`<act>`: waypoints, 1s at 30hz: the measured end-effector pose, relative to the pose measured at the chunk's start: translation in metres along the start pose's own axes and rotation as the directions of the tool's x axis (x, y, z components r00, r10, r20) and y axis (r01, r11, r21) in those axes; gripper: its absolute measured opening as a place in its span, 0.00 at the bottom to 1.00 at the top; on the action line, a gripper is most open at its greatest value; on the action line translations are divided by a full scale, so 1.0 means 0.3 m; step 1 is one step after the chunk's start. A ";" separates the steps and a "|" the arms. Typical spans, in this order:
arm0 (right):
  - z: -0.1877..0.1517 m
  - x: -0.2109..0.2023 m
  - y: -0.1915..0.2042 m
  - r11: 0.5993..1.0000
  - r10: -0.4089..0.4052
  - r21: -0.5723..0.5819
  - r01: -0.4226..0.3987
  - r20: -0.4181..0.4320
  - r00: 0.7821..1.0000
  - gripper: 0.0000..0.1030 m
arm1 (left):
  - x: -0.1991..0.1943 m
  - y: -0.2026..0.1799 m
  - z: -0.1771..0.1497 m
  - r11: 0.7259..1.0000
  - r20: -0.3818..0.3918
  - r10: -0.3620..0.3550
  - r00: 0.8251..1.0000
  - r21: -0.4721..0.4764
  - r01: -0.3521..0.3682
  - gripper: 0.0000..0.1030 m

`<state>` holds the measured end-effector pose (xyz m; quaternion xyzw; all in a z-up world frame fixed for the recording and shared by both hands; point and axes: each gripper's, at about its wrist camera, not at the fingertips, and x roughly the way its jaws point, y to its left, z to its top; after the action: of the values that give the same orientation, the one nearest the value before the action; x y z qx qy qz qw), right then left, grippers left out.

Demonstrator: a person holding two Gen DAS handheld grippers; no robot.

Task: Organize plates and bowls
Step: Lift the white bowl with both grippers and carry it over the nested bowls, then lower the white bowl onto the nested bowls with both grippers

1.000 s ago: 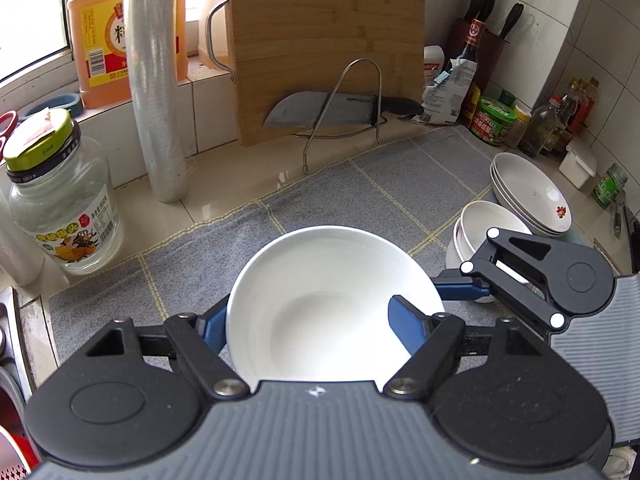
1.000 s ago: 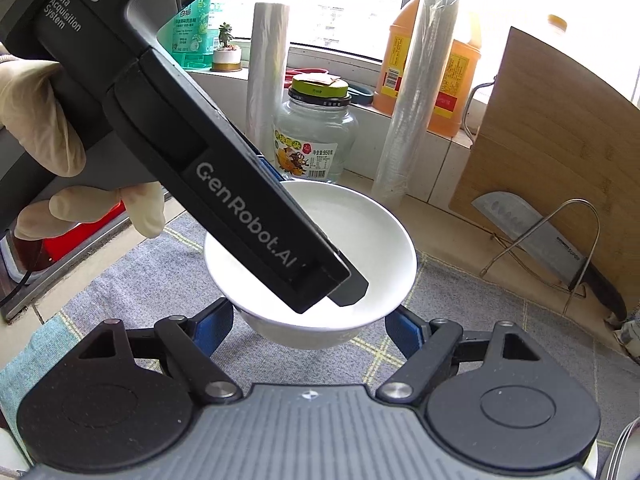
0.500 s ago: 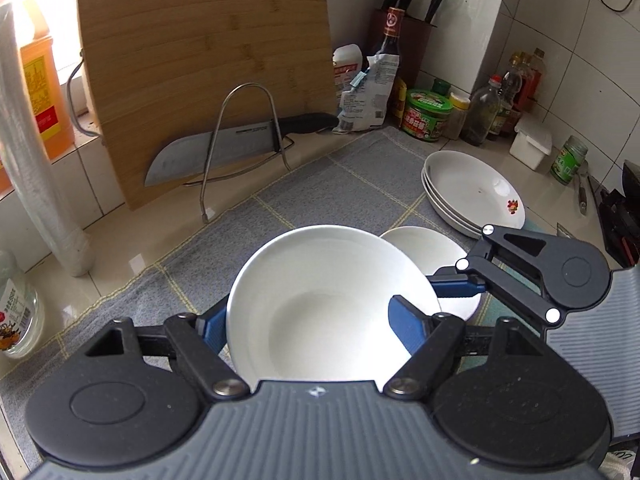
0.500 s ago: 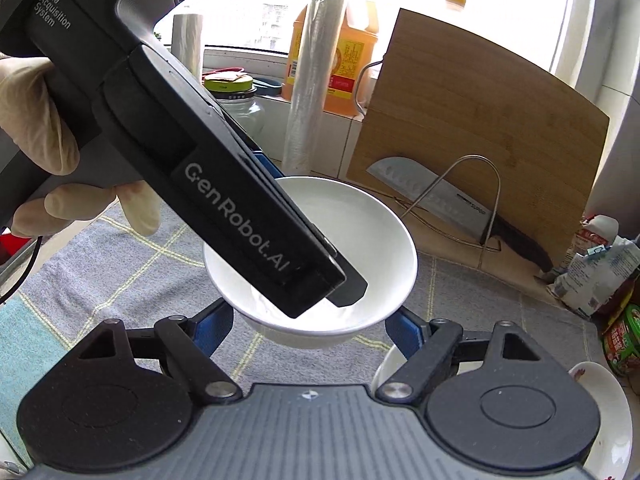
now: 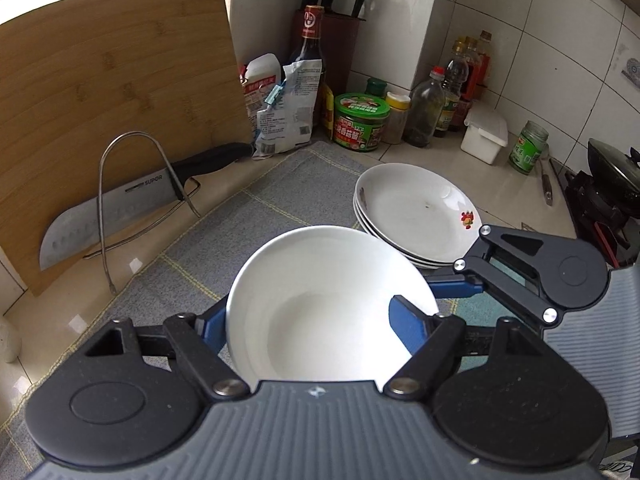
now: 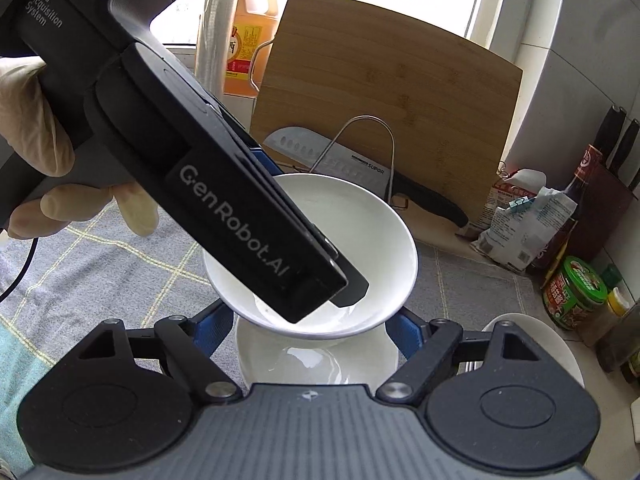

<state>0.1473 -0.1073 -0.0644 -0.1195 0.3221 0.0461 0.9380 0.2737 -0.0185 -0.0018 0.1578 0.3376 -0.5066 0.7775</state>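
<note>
While a white bowl (image 5: pixel 320 300) is clenched at its rim by the left gripper's (image 5: pixel 316 322) jaws, it is held above a second bowl (image 6: pixel 316 360), plates (image 5: pixel 416 208) stacked at two o'clock. Nothing is gripped by the right gripper's (image 6: pixel 310 330) parted jaws.

My left gripper (image 5: pixel 316 320): black links, blue pads, grey ribbed body. Bowl (image 5: pixel 320 304) in it plain white. Plates (image 5: pixel 416 208) white, a small red-and-yellow motif near the top one's rim. Cloth (image 5: pixel 256 232) grey with thin yellow check lines. Cutting board (image 5: pixel 112 92) warm tan, wood-grained. Knife (image 5: pixel 120 208) silver blade, black handle. Jar (image 5: pixel 360 122) green-lidded, red label. My glove (image 6: pixel 36 120) pale cream.
</note>
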 end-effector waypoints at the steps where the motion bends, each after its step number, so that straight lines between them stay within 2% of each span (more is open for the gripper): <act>1: -0.006 0.001 -0.009 1.000 -0.003 0.006 0.003 -0.004 1.000 0.84 | 0.011 -0.005 0.005 1.000 -0.003 -0.005 1.000 0.003 0.005 0.77; 13: -0.049 0.048 -0.042 0.997 0.032 0.070 -0.028 -0.063 0.997 0.84 | 0.103 -0.011 -0.003 0.999 -0.061 -0.039 0.997 -0.010 0.039 0.77; 30: -0.052 0.058 -0.053 0.995 0.050 0.095 -0.043 -0.079 0.996 0.84 | 0.120 -0.016 -0.006 0.999 -0.077 -0.047 0.996 -0.003 0.047 0.77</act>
<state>0.1544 -0.1266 -0.0840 -0.0697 0.3645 0.0479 0.9274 0.2780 -0.0441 -0.0275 0.1689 0.3714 -0.5180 0.7518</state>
